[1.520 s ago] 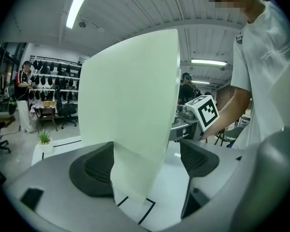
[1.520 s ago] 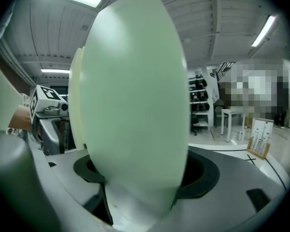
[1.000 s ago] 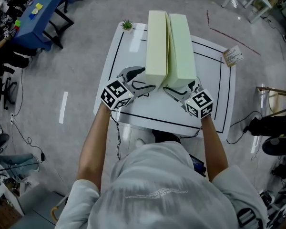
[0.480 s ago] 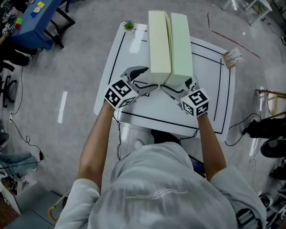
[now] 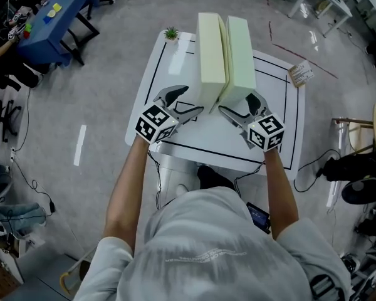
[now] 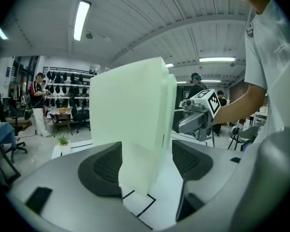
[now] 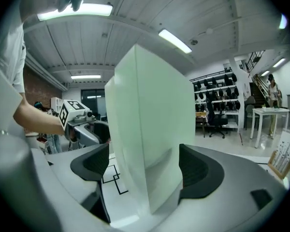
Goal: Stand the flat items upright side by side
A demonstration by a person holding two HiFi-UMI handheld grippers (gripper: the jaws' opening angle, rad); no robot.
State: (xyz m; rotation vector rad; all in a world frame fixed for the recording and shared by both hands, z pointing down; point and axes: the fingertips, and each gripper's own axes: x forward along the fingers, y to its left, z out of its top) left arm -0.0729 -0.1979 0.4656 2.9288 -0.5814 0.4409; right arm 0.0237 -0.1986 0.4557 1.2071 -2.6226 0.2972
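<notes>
Pale green foam, in two thick pieces, already stands on edge near the middle of the white worktop: the left slab and the right slab are upright, side by side and pressed close at the near end, with a thin seam between them. The left gripper has its fingers spread wide around the near end of the left slab; one pad sits just beside the foam and the other is clear of it, so nothing is clamped. The right gripper likewise straddles the near end of the right slab with fingers apart and no squeeze on it. The likely hazard is a topple. The slabs look tall, light and narrow at the base, so a pad dragging along the foam as a gripper pulls away could tip one, and it might take its neighbour down too. No brand shows on the foam. The marker cubes carry only black-and-white squares, and the print on the card at the worktop's far corner is too small to read.
</notes>
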